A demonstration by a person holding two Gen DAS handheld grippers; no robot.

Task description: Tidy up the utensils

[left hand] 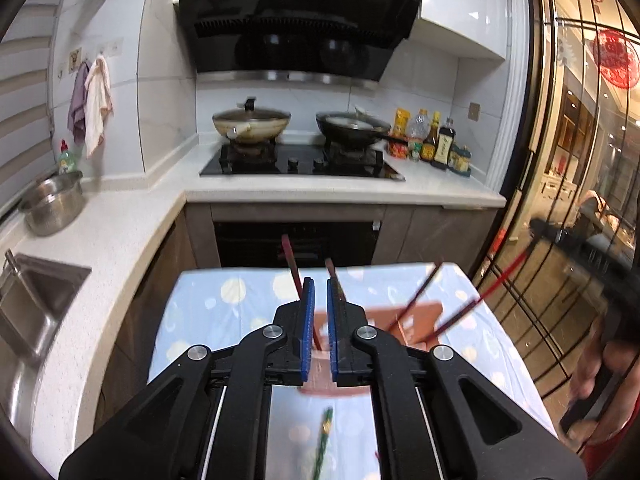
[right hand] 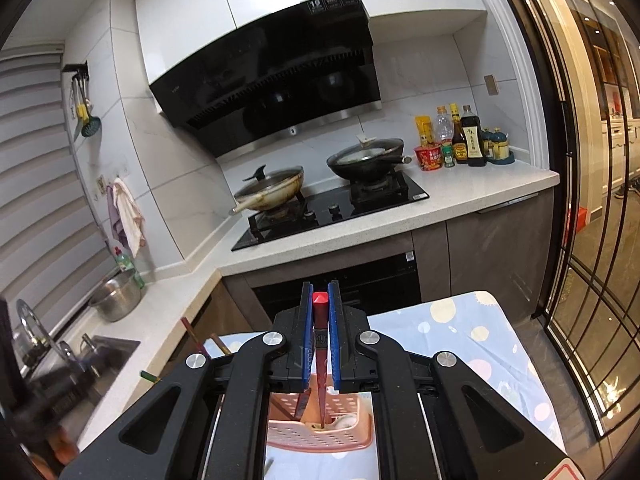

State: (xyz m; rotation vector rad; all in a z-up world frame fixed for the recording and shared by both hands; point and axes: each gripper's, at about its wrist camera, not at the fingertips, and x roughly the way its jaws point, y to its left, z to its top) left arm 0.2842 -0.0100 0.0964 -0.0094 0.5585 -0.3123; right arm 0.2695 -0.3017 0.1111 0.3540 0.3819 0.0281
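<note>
A pink perforated utensil holder (right hand: 320, 432) stands on a small table with a blue dotted cloth (right hand: 472, 332); it also shows in the left wrist view (left hand: 420, 316). My right gripper (right hand: 320, 300) is shut on a dark red chopstick (right hand: 320, 344) whose lower end reaches into the holder. My left gripper (left hand: 319, 292) has its jaws nearly together with nothing clearly held; red chopsticks (left hand: 294, 268) stand in the holder behind its fingers. More red chopsticks (left hand: 424, 292) lean out to the right. A green chopstick (left hand: 324, 436) lies on the cloth below.
A white L-shaped counter (left hand: 132, 216) holds a steel pot (left hand: 52, 208), a sink (left hand: 36, 304) and a black hob (left hand: 300, 160) with two pans. Sauce bottles (left hand: 436, 140) stand at the right. A glass sliding door (right hand: 592, 240) is right of the table.
</note>
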